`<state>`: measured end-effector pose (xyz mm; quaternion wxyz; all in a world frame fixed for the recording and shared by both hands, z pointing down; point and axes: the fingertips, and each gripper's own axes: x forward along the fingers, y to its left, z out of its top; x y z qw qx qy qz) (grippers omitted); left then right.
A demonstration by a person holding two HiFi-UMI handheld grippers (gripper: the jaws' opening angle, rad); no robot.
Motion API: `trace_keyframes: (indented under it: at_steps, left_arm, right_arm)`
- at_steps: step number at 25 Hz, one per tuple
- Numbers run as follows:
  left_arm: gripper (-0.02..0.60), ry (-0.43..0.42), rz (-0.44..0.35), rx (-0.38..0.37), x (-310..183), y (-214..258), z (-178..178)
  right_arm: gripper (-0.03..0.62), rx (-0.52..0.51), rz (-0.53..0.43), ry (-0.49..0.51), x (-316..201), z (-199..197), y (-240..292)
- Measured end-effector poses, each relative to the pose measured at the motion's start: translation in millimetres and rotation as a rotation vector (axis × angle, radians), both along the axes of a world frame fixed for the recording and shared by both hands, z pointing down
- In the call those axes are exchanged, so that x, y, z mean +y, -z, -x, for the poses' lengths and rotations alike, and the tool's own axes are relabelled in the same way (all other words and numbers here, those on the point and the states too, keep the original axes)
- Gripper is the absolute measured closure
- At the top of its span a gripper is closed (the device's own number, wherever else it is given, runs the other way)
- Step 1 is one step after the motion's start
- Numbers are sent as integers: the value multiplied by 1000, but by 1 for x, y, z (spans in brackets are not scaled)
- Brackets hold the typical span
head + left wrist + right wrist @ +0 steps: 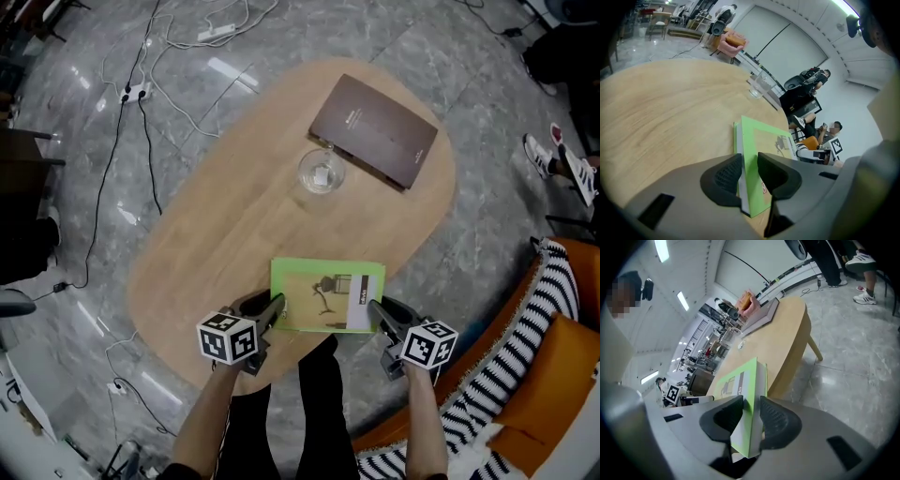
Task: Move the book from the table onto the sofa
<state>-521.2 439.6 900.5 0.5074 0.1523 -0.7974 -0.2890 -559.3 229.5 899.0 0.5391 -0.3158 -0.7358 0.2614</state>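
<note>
1. Books: two, a green book [327,295] at the table's near edge and a brown book [374,129] at its far end.
2. Glasses: one glass [321,172], between the books.
3. Tables: one table [216,234].
4. Grippers: two, the left gripper [274,307] and the right gripper [377,311].
5. Sofas: one sofa [562,375], near right.
6. Power strips: two on the far left floor, a white power strip [217,32] and a second power strip [135,92].

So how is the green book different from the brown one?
The green book is bright, at the table's near edge; the brown book is dark, at the far end. The left gripper and right gripper clamp the green book; nothing holds the brown book. Both are closed.
</note>
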Motion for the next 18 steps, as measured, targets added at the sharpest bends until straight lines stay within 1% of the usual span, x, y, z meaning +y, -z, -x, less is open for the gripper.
trace_keyframes:
  at_steps: [10, 13, 18]
  left_arm:
    - [474, -15, 4, 13, -2, 0, -1]
    - [480, -3, 3, 20, 1, 5, -3]
    - [480, 10, -1, -8, 3, 28, 0]
  right_arm:
    - [479, -20, -19, -13, -2, -1, 1]
    - [484, -26, -25, -20, 0, -3, 6]
    - [486, -49, 2, -40, 1, 2, 31]
